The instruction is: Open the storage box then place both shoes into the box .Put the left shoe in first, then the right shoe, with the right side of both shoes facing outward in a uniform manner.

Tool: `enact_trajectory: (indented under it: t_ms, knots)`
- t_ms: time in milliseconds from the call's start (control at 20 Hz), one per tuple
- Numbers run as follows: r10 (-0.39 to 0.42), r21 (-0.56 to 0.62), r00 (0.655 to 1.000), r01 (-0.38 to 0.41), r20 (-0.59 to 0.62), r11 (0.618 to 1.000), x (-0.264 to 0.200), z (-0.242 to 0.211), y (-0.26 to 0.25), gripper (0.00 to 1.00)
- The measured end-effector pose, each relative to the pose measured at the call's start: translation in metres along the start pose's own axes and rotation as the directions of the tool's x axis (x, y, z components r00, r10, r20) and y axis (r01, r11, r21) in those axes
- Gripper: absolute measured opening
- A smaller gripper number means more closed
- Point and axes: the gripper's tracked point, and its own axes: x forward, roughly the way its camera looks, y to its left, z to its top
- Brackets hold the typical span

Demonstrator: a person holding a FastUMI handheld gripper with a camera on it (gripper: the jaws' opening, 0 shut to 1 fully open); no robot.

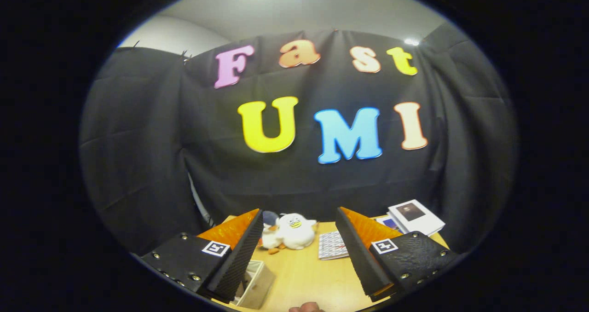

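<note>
The gripper (299,252) is held above a wooden table (303,275), and its two fingers stand wide apart with nothing between them. I use the table as the landmark. At the left side of the table, just under the left finger (239,257), a small pale open box (256,284) stands; only its corner is seen, so I cannot tell if it is the storage box. At the far edge of the table, between the fingers, a white plush duck (292,231) lies. To the right of it, a printed card (332,245) lies flat on the table. At the far right corner of the table, beyond the right finger (363,252), a white booklet (416,216) rests. At the near edge a fingertip (306,307) of a person shows
</note>
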Motion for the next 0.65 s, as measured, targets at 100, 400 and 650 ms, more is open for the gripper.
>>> enact_trajectory:
  t_ms: [100, 400, 650]
  knots:
    - [-0.078, 0.014, 0.995, 0.077, 0.062, 0.997, -0.01, 0.019, -0.031, 0.98]
    - [-0.109, 0.011, 0.987, 0.108, 0.119, 0.994, -0.017, 0.033, -0.072, 0.97]
    - [-0.067, -0.012, 0.994, 0.069, 0.091, 0.998, -0.002, 0.024, -0.078, 0.97]
